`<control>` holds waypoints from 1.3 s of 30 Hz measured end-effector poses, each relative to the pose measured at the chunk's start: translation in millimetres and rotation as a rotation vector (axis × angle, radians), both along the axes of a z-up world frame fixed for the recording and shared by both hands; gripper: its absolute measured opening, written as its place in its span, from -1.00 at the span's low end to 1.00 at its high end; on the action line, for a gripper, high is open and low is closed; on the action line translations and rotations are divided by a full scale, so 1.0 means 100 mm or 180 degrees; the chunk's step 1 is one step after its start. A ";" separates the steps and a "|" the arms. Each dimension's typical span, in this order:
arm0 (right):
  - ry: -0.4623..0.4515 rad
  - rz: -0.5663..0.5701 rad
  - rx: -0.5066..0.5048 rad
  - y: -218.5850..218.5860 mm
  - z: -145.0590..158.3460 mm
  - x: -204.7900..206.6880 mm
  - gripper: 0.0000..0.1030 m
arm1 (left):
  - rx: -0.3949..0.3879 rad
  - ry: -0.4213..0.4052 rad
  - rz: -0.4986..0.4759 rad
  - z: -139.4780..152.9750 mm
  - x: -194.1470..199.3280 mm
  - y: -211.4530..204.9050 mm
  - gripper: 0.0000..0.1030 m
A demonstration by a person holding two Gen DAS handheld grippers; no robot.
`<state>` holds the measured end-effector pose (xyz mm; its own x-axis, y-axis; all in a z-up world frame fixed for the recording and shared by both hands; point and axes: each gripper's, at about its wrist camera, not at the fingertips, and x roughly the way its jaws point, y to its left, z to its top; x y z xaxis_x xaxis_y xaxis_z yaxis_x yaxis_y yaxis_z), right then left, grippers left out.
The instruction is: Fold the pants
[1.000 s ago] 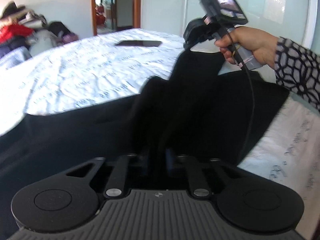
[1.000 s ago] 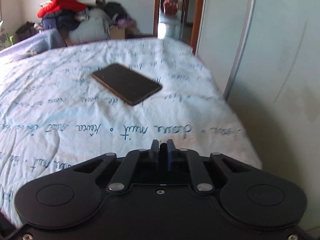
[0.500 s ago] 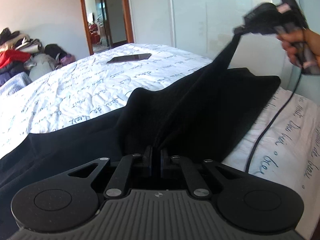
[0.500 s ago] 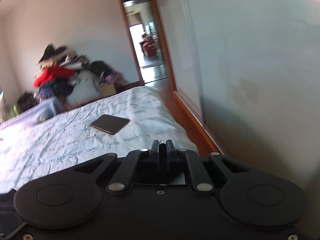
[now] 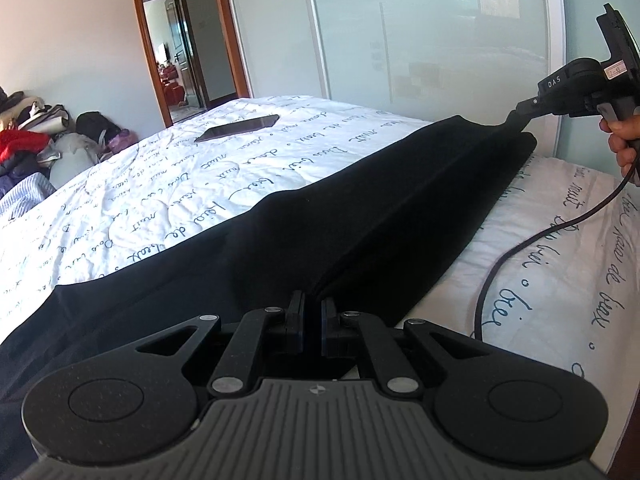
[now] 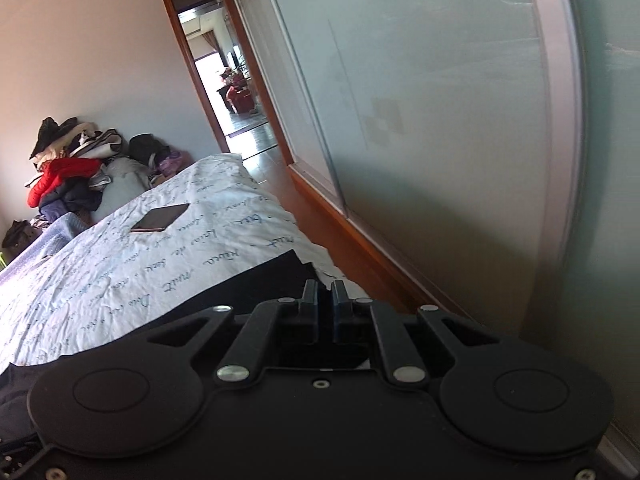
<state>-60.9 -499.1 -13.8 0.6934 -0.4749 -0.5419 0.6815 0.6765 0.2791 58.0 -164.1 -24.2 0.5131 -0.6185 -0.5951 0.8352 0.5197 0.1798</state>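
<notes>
Black pants [image 5: 360,208] lie stretched across the white bed [image 5: 160,200], pulled taut between both grippers. My left gripper [image 5: 313,300] is shut on the near edge of the pants. My right gripper [image 5: 516,118] shows at the far right of the left wrist view, shut on the far end of the pants near the bed's edge. In the right wrist view the right gripper [image 6: 324,288] is shut on the pants [image 6: 240,292], whose corner spreads left of its fingers.
A dark tablet [image 5: 238,128] lies on the bed further back, also in the right wrist view [image 6: 160,218]. A clothes pile [image 6: 68,168] sits by the far wall. Glass wardrobe doors [image 6: 420,100] run along the bed's right side. A cable [image 5: 520,240] trails over the sheet.
The right gripper has swung out to the right and lowered, pulling the bunched, lifted pants flat and taut across the bed. The left gripper has kept its hold.
</notes>
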 end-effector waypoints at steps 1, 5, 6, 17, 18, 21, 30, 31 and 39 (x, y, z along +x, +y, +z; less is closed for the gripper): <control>0.0040 -0.0017 -0.0047 0.02 -0.02 -0.01 -0.88 | 0.0006 -0.0006 -0.0011 0.00 -0.01 0.00 -0.88; 0.0092 -0.0092 -0.0039 0.01 -0.08 -0.06 -0.88 | 0.0027 -0.0039 -0.0032 -0.03 -0.03 -0.03 -0.88; 0.0116 -0.0099 -0.0043 0.01 -0.10 -0.05 -0.89 | 0.0026 -0.0034 -0.0038 -0.04 -0.04 -0.04 -0.88; 0.0448 0.0224 -0.0693 0.20 0.23 0.24 -0.43 | -0.0194 0.0261 -0.0192 0.13 0.00 0.15 0.24; 0.0460 0.0469 -0.0657 0.25 0.25 0.37 -0.43 | -0.0234 0.0281 -0.0189 0.16 0.01 0.17 0.24; 0.0557 0.1179 -0.0616 0.48 0.23 0.79 -0.43 | -0.0318 0.0364 -0.0079 0.25 0.10 0.19 0.24; 0.0872 0.2861 -0.1372 1.34 0.02 1.59 -0.01 | -0.0101 0.0384 0.0555 0.23 0.52 0.04 0.32; 0.0857 0.3001 -0.1391 1.39 0.01 1.67 -0.01 | -0.0103 0.0426 0.0592 0.22 0.57 0.06 0.34; 0.0888 0.3747 -0.1332 1.75 -0.10 2.05 -0.01 | -0.0061 0.0496 0.0862 0.11 0.80 0.09 0.47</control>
